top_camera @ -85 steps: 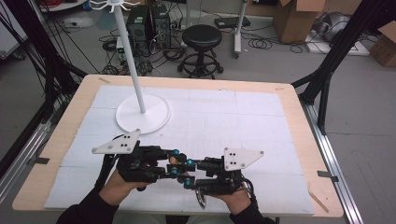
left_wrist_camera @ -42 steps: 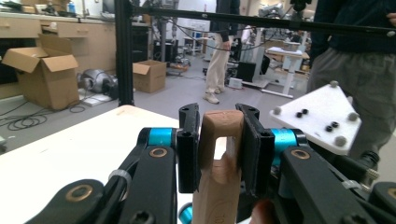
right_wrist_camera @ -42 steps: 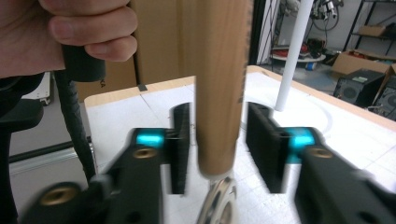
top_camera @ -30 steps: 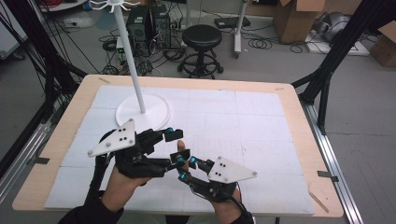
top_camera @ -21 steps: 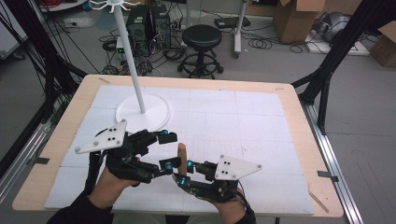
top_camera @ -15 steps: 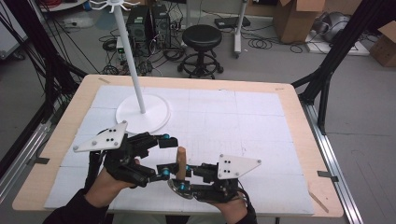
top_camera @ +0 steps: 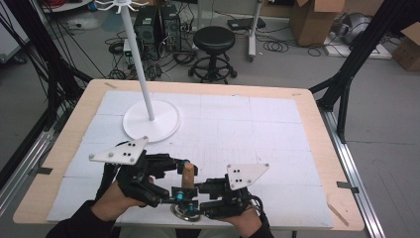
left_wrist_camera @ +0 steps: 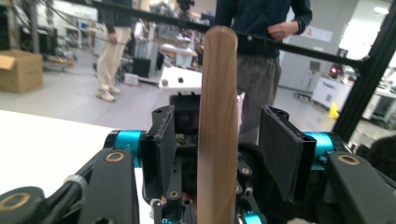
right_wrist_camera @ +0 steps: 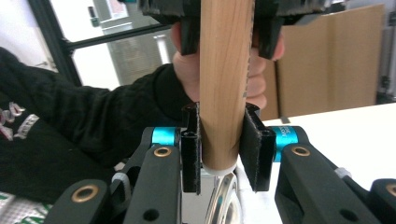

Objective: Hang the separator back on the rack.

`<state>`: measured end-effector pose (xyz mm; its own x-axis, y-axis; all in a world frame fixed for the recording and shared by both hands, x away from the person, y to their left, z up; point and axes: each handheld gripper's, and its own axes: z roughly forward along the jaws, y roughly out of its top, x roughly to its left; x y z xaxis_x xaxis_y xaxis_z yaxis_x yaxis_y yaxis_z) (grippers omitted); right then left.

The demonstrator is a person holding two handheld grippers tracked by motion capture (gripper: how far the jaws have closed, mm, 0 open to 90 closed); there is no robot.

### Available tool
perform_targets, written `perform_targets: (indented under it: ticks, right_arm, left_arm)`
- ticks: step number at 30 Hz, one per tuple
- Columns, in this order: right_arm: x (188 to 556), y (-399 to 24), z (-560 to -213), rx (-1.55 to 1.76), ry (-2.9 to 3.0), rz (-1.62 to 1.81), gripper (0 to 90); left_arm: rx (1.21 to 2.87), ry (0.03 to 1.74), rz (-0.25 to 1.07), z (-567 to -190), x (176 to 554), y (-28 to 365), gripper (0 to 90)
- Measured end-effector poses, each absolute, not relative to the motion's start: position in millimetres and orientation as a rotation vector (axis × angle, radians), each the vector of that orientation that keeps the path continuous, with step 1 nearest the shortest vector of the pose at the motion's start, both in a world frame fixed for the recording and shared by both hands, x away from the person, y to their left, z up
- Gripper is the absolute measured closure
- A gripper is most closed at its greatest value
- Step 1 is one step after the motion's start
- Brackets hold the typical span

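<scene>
Right gripper [right_wrist_camera: 219, 144] is clamped on the bottom end of the wooden handle [right_wrist_camera: 223, 84], pads tight on both sides, holding it upright just above a shiny metal part [right_wrist_camera: 224, 200] I can't make out properly. Left gripper [left_wrist_camera: 229, 149] faces it from the other side: its jaws have just been closing, the handle [left_wrist_camera: 217, 126] stands between them, but they look spread with gaps both sides. All this sits at the near edge of the table [top_camera: 317, 119], well apart from the white stand [top_camera: 151, 121].
</scene>
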<state>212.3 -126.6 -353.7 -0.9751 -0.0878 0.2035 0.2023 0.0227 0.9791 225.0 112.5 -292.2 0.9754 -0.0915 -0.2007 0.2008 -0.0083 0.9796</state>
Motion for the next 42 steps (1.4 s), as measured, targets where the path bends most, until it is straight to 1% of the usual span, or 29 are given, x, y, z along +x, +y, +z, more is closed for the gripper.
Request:
perform_targets:
  ticks: [3,9,13,14,15,17,19,20,22,27,30,36,42]
  right_arm:
    - [212,-126,-354,-0.112,-2.083,-2.045,71.3]
    - [214,-127,-355,-0.125,-2.083,-2.035,71.3]
    - [217,-129,-356,-0.182,-2.088,-2.047,70.4]
    - [218,-130,-356,-0.203,-2.091,-2.053,65.8]
    - [218,-132,-356,-0.245,-2.088,-2.059,57.6]
    - [219,-137,-355,-0.321,-2.116,-2.078,51.4]
    - [219,-143,-354,-0.414,-2.185,-2.090,40.6]
    - [219,-146,-354,-0.464,-2.216,-2.094,36.5]
    - [220,-155,-354,-0.536,-2.247,-2.103,34.6]
    - [221,-174,-354,-0.731,-2.416,-2.108,23.0]
    - [221,-185,-355,-0.833,-2.466,-2.124,18.6]
    - [222,-208,-359,-1.007,-2.505,-2.161,18.1]
    - [224,-224,-361,-1.083,-2.477,-2.191,18.0]
  left_arm:
    - [1.562,0.090,-0.240,-293,226,111,53.3]
    - [1.583,0.094,-0.214,-293,227,111,71.7]
    - [1.593,0.131,-0.162,-292,228,113,72.4]
    - [1.596,0.142,-0.135,-292,228,113,72.4]
    - [1.599,0.158,-0.113,-291,229,114,72.5]
    - [1.597,0.178,-0.088,-291,232,117,72.6]
    - [1.598,0.214,-0.060,-289,236,121,72.6]
    - [1.599,0.228,-0.045,-289,238,123,72.6]
    - [1.603,0.253,-0.017,-289,244,127,72.6]
    - [1.602,0.321,0.040,-286,262,137,72.7]
    - [1.598,0.361,0.071,-284,275,143,72.7]
    - [1.599,0.423,0.127,-275,299,154,72.7]
    - [1.595,0.473,0.193,-258,325,162,72.7]
